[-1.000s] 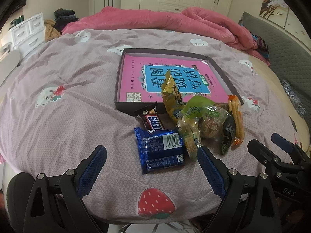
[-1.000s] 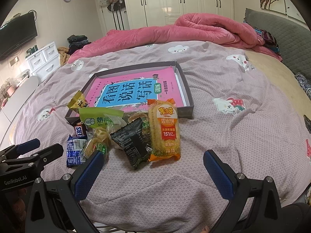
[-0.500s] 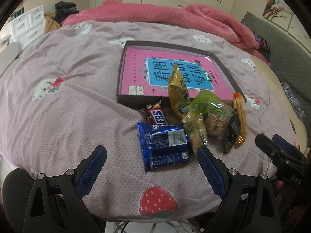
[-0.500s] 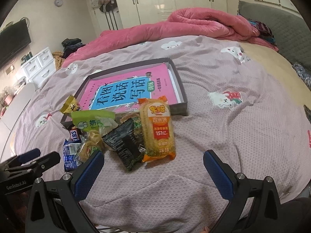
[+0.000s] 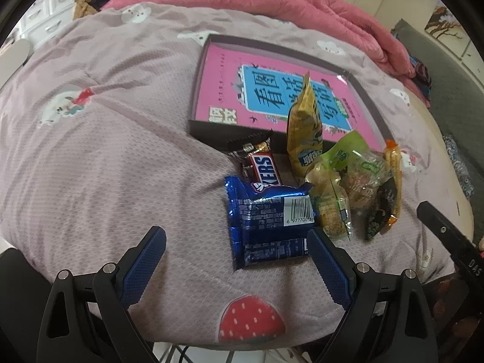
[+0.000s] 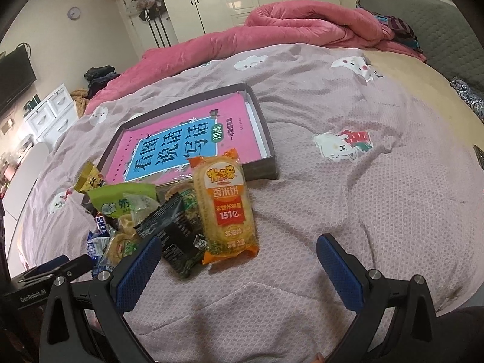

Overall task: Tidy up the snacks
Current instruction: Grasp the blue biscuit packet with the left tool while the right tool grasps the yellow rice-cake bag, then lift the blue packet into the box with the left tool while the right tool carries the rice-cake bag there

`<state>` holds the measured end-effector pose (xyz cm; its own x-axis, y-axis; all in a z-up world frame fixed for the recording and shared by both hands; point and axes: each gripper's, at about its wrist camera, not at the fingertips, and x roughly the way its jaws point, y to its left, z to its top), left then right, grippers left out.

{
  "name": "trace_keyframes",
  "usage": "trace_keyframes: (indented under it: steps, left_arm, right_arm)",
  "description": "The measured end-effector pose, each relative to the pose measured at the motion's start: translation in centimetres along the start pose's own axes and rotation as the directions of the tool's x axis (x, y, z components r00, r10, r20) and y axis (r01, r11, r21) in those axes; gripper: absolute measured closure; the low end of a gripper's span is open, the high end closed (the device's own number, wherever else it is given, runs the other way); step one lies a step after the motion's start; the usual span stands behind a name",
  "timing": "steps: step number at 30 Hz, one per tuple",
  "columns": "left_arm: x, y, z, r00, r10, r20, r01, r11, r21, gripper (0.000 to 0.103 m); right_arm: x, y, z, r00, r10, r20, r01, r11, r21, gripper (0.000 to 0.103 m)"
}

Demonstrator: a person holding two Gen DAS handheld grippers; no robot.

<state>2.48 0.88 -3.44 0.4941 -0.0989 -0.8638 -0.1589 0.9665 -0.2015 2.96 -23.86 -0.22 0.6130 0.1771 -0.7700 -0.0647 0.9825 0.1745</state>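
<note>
A heap of snacks lies on the bed in front of a shallow dark box (image 5: 208, 127) (image 6: 266, 139) with a pink book inside. Nearest my left gripper (image 5: 236, 260) is a blue foil packet (image 5: 266, 220), its right fingertip beside the packet's edge. Behind it are a Snickers bar (image 5: 264, 169), a yellow bag (image 5: 304, 133) and a green bag (image 5: 345, 151). My right gripper (image 6: 239, 260) is open near an orange rice-cracker pack (image 6: 225, 205) and a black packet (image 6: 175, 236). Both grippers hold nothing.
The lilac bedspread (image 6: 363, 199) with cartoon prints covers the bed. A pink duvet (image 6: 302, 27) is bunched at the far side. White drawers (image 6: 48, 115) stand at the left, a grey headboard (image 6: 423, 15) at the right. The other gripper (image 5: 447, 242) shows at the right edge.
Both grippers have moved forward and lower toward the snack heap. The left one now stands right at the blue packet. No snack has moved.
</note>
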Motion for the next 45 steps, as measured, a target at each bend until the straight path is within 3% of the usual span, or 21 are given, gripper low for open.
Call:
trace_keyframes:
  steps: [17, 24, 28, 33, 36, 45]
  left_arm:
    - [2.9, -2.2, 0.9, 0.999, 0.022, -0.038, -0.021, 0.999, 0.039, 0.009]
    - [3.6, -2.2, 1.5, 0.999, 0.008, -0.037, -0.007, 0.999, 0.032, 0.009]
    - [3.6, -1.8, 1.6, 0.999, -0.009, -0.039, 0.009, 1.000, 0.014, 0.009]
    - [3.5, -1.5, 1.4, 0.999, -0.021, -0.043, 0.021, 1.000, -0.001, 0.019]
    - [3.4, -1.3, 1.4, 0.998, -0.032, -0.048, 0.032, 0.999, -0.004, 0.036]
    - [2.7, -0.4, 1.2, 0.996, -0.065, -0.054, 0.063, 0.998, -0.031, 0.048]
  right_arm:
    - [3.0, -0.4, 1.5, 0.999, -0.012, -0.036, 0.012, 1.000, -0.011, 0.001]
    - [5.0, -0.9, 2.3, 0.995, 0.039, -0.090, -0.038, 0.999, 0.013, 0.032]
    - [5.8, -0.7, 2.5, 0.992, 0.070, -0.107, -0.069, 0.998, 0.009, 0.041]
    - [5.9, -0.4, 3.0, 0.989, 0.113, -0.092, -0.114, 0.993, -0.003, 0.062]
    - [5.9, -0.2, 3.0, 0.989, 0.117, -0.085, -0.118, 0.993, -0.010, 0.066]
    - [4.4, -0.7, 3.4, 0.990, 0.140, -0.018, -0.140, 0.990, 0.007, 0.066]
